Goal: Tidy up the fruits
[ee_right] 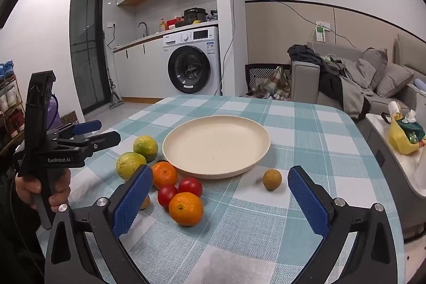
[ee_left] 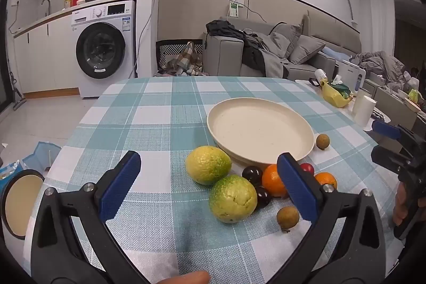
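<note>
Starting from zero, by our read: the plate on the table holds nothing, and every fruit sits on the checked cloth beside it. Two green-yellow citrus lie left of the plate w/ two oranges, two red fruits and dark plums bunched at its near rim; one small brown fruit sits apart on the right, another near the cluster. Our left tongs are spread wide, nothing between the pads, hovering over the citrus; our right tongs are likewise spread & empty, above the oranges. So all fruit is left to move, approx. nine pieces. Room: far half of the table is bare, plate centre is free, but the cluster is tight, fruits touching, so neighbours may roll. Right table edge is near the lone brown fruit; both tongs work close together.
</note>
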The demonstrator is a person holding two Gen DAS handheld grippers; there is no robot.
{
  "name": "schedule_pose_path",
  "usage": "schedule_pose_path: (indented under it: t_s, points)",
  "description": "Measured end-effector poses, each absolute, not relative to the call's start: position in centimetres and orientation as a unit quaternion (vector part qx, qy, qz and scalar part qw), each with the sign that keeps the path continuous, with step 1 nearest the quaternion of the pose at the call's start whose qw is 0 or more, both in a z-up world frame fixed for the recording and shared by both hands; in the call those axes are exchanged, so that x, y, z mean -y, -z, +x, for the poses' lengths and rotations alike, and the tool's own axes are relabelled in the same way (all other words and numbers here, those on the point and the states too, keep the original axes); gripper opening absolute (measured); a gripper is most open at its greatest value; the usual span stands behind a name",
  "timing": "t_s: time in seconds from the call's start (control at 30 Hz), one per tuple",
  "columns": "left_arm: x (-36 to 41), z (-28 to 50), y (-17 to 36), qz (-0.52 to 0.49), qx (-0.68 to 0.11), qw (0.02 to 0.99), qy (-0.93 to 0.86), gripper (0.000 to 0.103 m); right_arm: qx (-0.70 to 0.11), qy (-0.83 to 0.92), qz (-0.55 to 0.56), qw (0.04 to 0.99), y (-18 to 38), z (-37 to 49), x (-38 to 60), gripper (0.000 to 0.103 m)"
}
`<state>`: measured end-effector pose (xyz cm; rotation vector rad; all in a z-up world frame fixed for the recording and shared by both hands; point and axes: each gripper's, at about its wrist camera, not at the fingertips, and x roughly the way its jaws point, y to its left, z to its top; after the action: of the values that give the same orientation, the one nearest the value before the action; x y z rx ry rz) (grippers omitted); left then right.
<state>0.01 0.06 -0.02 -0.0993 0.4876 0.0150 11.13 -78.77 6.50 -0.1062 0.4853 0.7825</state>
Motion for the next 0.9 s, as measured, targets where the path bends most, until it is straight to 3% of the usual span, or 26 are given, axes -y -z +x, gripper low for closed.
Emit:
schedule_pose_path:
  t_s: [0.9]
  points:
    - [-0.05, 0.02, 0.0, -0.044, -0.241, 0.969, -0.009, 0.102, -0.222, -0.381, -0.049, 0.896, -6.78, 10.77, 78.89, 0.103]
